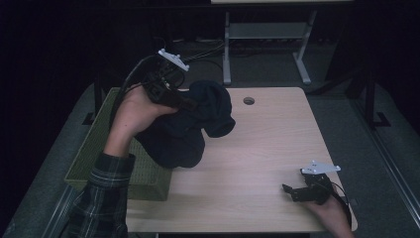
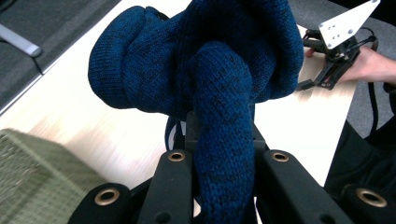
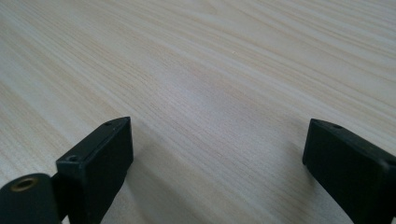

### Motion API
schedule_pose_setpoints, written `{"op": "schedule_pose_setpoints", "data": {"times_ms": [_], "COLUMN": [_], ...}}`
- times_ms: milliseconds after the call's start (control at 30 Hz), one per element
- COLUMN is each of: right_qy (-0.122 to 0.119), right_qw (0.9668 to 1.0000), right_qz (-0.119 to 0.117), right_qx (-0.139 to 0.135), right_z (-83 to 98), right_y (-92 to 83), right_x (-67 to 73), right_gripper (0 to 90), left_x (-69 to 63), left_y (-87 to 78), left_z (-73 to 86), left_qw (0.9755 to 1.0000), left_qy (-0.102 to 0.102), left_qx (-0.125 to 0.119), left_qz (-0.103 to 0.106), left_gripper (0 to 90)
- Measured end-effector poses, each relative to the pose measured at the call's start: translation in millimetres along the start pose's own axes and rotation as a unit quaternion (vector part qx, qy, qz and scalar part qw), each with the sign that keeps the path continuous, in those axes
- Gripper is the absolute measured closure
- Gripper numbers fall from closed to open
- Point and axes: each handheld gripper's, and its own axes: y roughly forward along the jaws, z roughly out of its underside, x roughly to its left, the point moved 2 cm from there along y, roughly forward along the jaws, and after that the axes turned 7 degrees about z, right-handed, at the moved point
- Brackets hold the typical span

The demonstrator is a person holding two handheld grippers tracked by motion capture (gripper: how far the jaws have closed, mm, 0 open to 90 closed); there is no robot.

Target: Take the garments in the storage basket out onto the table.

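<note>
Above table [image 1: 257,163], left hand-held gripper [image 1: 190,105] clamps blue knit garment [image 1: 198,124].

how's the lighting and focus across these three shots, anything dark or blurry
High view: dim, room black, the dark blue knitted garment reads nearly black. Left gripper view: brighter, knit sharp, green woven basket blurred. Right gripper view: evenly lit pale wooden table, soft towards the far edge.
</note>
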Motion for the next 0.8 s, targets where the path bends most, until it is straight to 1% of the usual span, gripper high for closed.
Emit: {"op": "schedule_pose_setpoints", "data": {"times_ms": [33,67,100,167,200,233,267,300,333,400,433,467,500,533,600,633,700,733,767,800], "right_qy": [0.000,0.000,0.000,0.000,0.000,0.000,0.000,0.000,-0.002,-0.002,-0.002,-0.002,-0.001,-0.001,-0.001,0.000,-0.003,-0.003,-0.002,-0.002], "right_qw": [1.0000,1.0000,1.0000,1.0000,1.0000,1.0000,1.0000,1.0000,1.0000,1.0000,1.0000,1.0000,1.0000,1.0000,1.0000,1.0000,1.0000,1.0000,1.0000,1.0000], "right_qz": [0.000,0.000,0.000,0.000,0.000,0.000,0.000,0.000,0.000,0.000,0.000,0.000,0.000,0.000,0.000,0.000,0.000,0.000,0.000,0.000], "right_qx": [0.000,0.000,0.000,0.000,0.000,0.000,0.000,0.000,0.001,0.001,0.001,0.001,0.001,0.001,0.001,0.001,-0.001,-0.001,-0.001,-0.001], "right_z": [0.0,0.0,0.0,0.0,0.0,0.0,0.0,0.0,0.0,0.0,0.0,0.0,0.0,0.0,0.0,0.0,0.0,0.0,0.0,0.0], "right_y": [0.0,0.0,0.0,0.0,0.0,-0.1,-0.1,-0.1,-0.1,-0.1,-0.1,-0.1,-0.1,-0.1,-0.1,-0.1,0.2,0.2,0.2,0.2], "right_x": [0.0,0.0,0.0,0.0,0.0,0.0,0.0,0.0,-0.1,-0.1,-0.1,-0.1,0.0,0.0,0.0,0.1,-0.3,-0.3,-0.2,-0.2], "right_gripper": [8.2,8.3,8.2,8.2,8.2,8.2,8.2,8.2,8.0,8.1,8.1,8.1,8.0,8.0,8.0,8.0,8.0,8.0,8.0,8.0], "left_x": [-1.0,-1.0,-2.4,-4.1,-4.1,-5.5,-5.5,-6.6,-8.7,-9.9,-12.3,-12.3,-13.5,-13.5,-14.0,-14.9,-16.0,-16.0,-16.7,-16.7], "left_y": [3.5,3.5,9.8,16.0,16.0,21.5,21.5,24.9,31.0,34.1,40.3,40.3,47.9,47.9,55.8,65.0,73.5,73.5,80.7,80.7], "left_z": [-1.6,-1.6,-4.7,-7.6,-7.6,-10.6,-10.6,-12.1,-15.2,-16.6,-18.6,-18.6,-19.4,-19.4,-19.8,-19.8,-20.1,-20.1,-21.0,-21.0], "left_qw": [1.0000,1.0000,1.0000,0.9999,0.9999,0.9999,0.9999,0.9999,0.9998,0.9997,0.9997,0.9997,0.9995,0.9995,0.9995,0.9994,0.9993,0.9993,0.9992,0.9992], "left_qy": [0.000,0.000,0.002,0.003,0.003,0.006,0.006,0.005,0.007,0.009,0.011,0.011,0.010,0.010,0.010,0.009,0.007,0.007,0.008,0.008], "left_qx": [0.000,0.000,0.002,0.003,0.003,0.008,0.008,0.007,0.010,0.011,0.011,0.011,0.011,0.011,0.013,0.013,0.015,0.015,0.015,0.015], "left_qz": [0.003,0.003,0.008,0.010,0.010,0.014,0.014,0.014,0.017,0.019,0.021,0.021,0.027,0.027,0.027,0.031,0.034,0.034,0.037,0.037], "left_gripper": [79.3,79.3,79.4,79.4,79.4,79.4,79.4,79.4,79.4,79.4,79.4,79.4,79.4,79.4,79.4,79.4,79.5,79.5,79.5,79.5]}}
